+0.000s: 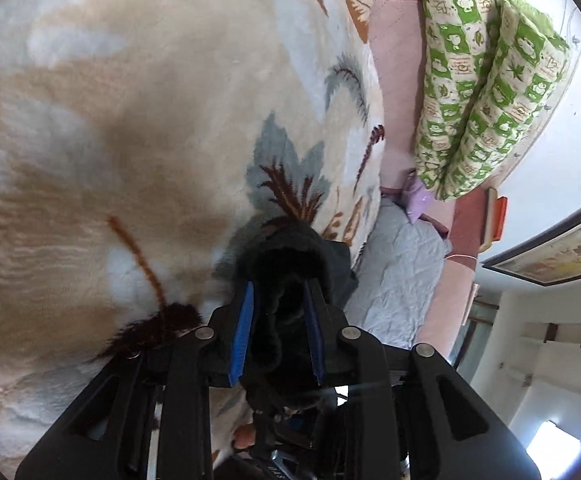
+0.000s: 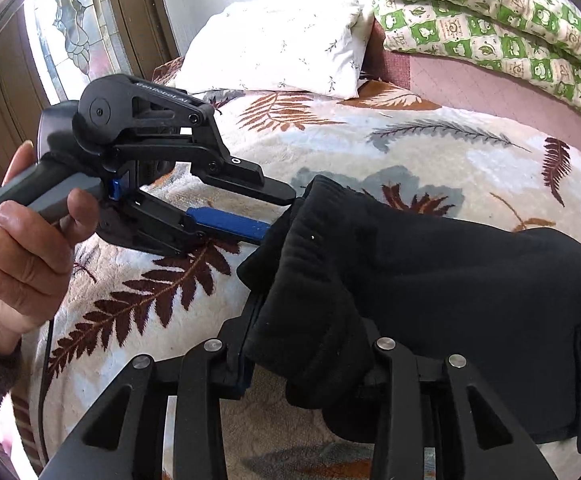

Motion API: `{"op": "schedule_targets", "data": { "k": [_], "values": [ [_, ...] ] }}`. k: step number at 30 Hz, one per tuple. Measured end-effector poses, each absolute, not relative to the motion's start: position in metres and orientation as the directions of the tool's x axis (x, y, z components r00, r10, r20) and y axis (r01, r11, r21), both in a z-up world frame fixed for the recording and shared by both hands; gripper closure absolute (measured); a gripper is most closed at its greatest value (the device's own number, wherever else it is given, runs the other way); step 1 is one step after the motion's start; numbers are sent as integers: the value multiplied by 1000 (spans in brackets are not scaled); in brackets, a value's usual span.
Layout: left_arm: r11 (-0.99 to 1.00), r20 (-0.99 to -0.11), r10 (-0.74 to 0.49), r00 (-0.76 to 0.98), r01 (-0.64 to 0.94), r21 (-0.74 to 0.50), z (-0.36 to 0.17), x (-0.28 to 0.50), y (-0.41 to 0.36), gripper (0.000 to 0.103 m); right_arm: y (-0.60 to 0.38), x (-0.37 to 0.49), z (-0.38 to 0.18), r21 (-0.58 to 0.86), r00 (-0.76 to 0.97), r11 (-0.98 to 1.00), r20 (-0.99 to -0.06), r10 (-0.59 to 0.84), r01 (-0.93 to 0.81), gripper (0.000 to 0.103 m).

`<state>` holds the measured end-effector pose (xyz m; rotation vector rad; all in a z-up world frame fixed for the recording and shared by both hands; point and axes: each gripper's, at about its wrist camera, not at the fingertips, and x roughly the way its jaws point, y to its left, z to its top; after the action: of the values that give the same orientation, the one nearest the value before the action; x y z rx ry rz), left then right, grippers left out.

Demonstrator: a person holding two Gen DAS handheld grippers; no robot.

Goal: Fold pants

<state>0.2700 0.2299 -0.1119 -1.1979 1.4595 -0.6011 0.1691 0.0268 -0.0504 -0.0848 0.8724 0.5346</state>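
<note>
Both claws are on the black pants [image 2: 430, 280] now, which lie bunched on the leaf blanket [image 2: 330, 140], right in front of each claw. Left claw [image 1: 278, 316] is pinching a thick wad of the waistband end between its blue pads [image 1: 242, 336], fabric bulging out past the tips. Right claw [image 2: 306, 364] looks clamped on a nearby fold too, cloth draped over its fingers so I can't see the pads well. Two grips on the same edge makes sense to me: you can lift and carry it over evenly. Pillow [image 2: 282, 44] and green quilt [image 2: 490, 20] are well beyond the claws
</note>
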Motion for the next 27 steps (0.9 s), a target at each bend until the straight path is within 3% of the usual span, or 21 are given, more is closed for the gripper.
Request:
{"op": "schedule_targets", "data": {
  "k": [3, 6, 9, 13, 18, 21, 22, 23, 27],
  "values": [
    [438, -479, -873, 89, -285, -853, -100, 275, 219, 81, 25, 170, -50, 152, 517, 865, -747, 417, -477, 67],
    [556, -577, -814, 61, -203, -806, -89, 278, 204, 63, 24, 170, -50, 160, 513, 864, -747, 422, -477, 67],
    [619, -631, -775, 47, -151, -771, -85, 277, 191, 60, 24, 169, -49, 169, 510, 861, -745, 429, -479, 67],
    [581, -597, -799, 70, -165, -797, -83, 276, 199, 60, 22, 168, -49, 172, 508, 858, -743, 435, -484, 67],
    [554, -572, -818, 58, -189, -811, -92, 278, 185, 52, 23, 170, -51, 178, 505, 858, -744, 437, -482, 66],
    [569, -596, -800, 74, -219, -792, -92, 281, 177, 54, 22, 172, -51, 183, 502, 857, -744, 441, -481, 66],
    [588, -614, -785, 76, -220, -778, -91, 281, 174, 69, 21, 173, -51, 188, 501, 858, -744, 442, -478, 66],
    [615, -641, -764, 71, -219, -758, -90, 281, 172, 76, 20, 173, -51, 192, 500, 858, -744, 443, -476, 66],
    [574, -618, -778, 110, -274, -772, -86, 272, 180, 83, 17, 172, -50, 216, 496, 855, -737, 459, -471, 67]
  ]
}}
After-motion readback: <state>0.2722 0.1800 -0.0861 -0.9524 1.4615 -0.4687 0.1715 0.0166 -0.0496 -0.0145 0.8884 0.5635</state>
